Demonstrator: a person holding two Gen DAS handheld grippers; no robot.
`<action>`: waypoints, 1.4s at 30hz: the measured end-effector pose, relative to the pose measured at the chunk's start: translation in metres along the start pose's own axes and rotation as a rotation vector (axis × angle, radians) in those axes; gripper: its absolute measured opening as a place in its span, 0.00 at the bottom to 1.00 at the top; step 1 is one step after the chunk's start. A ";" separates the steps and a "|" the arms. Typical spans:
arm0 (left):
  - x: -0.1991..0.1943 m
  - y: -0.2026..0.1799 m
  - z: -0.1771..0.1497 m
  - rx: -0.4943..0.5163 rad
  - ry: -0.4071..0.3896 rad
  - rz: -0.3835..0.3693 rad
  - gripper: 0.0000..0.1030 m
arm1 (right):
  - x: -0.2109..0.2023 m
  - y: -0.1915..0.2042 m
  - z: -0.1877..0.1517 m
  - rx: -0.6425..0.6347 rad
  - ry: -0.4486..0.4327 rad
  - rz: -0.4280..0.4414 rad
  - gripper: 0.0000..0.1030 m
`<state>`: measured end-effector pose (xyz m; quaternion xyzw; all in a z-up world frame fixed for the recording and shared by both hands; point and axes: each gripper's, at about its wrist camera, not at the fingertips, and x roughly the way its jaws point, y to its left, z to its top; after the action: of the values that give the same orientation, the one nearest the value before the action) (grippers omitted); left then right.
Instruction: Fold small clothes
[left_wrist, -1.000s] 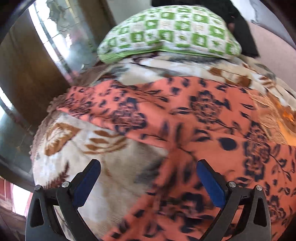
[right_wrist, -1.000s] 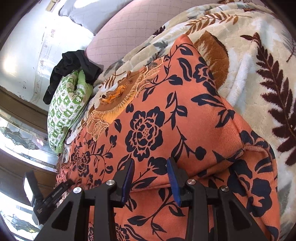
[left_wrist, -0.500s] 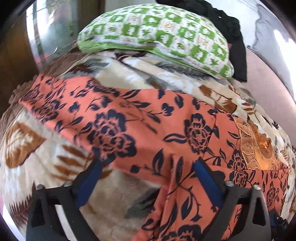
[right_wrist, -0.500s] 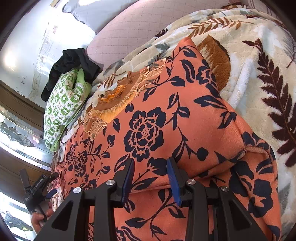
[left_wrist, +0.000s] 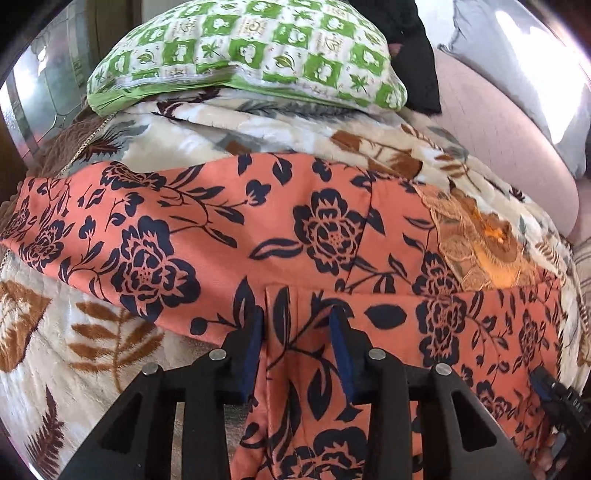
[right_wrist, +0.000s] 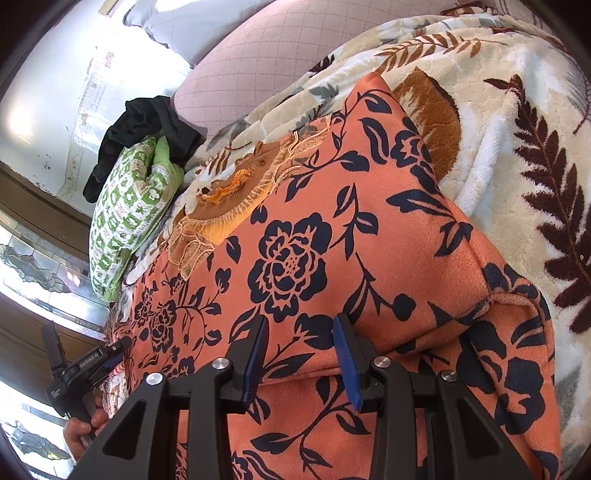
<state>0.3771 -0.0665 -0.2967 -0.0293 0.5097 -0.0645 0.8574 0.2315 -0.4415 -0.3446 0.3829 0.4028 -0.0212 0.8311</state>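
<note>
Blue-padded jaws of the left gripper (left_wrist: 297, 347) narrowed around a raised pleat of the orange floral garment (left_wrist: 221, 236), pads pressing the fabric ridge from both sides. Blue-padded jaws of the right gripper (right_wrist: 301, 354) likewise part-closed over the folded edge of the same garment (right_wrist: 295, 266), cloth bunched between the pads; whether truly clamped, cannot tell for certain, though contact on both sides. Spread across the bed on a cream leaf-print blanket (right_wrist: 517, 110), folded layer lying over a lower one, ruffled orange lace neckline (right_wrist: 236, 199) toward the far end. Just beyond the garment, resting on the blanket (left_wrist: 55, 350): a green-and-white checked pillow (left_wrist: 258, 48), with a black cloth (right_wrist: 147, 125) heaped against it. Pinkish quilted mattress (right_wrist: 251, 62) and a grey pillow (left_wrist: 517, 74) farther out. Seen at the lower left of the right wrist view, the left gripper (right_wrist: 92, 365) held in a hand (right_wrist: 85, 424).
</note>
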 end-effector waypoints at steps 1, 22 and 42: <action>0.001 -0.001 -0.001 0.013 0.004 0.004 0.36 | 0.000 0.000 0.000 -0.001 -0.001 -0.002 0.39; 0.004 -0.010 0.003 0.125 -0.165 0.128 0.06 | -0.002 0.004 -0.001 0.006 -0.014 -0.007 0.39; -0.092 0.257 -0.016 -0.658 -0.210 0.065 0.78 | 0.008 0.039 -0.016 -0.096 0.023 0.049 0.56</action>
<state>0.3399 0.2008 -0.2543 -0.2946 0.4126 0.1339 0.8515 0.2397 -0.4019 -0.3320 0.3527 0.4033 0.0228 0.8441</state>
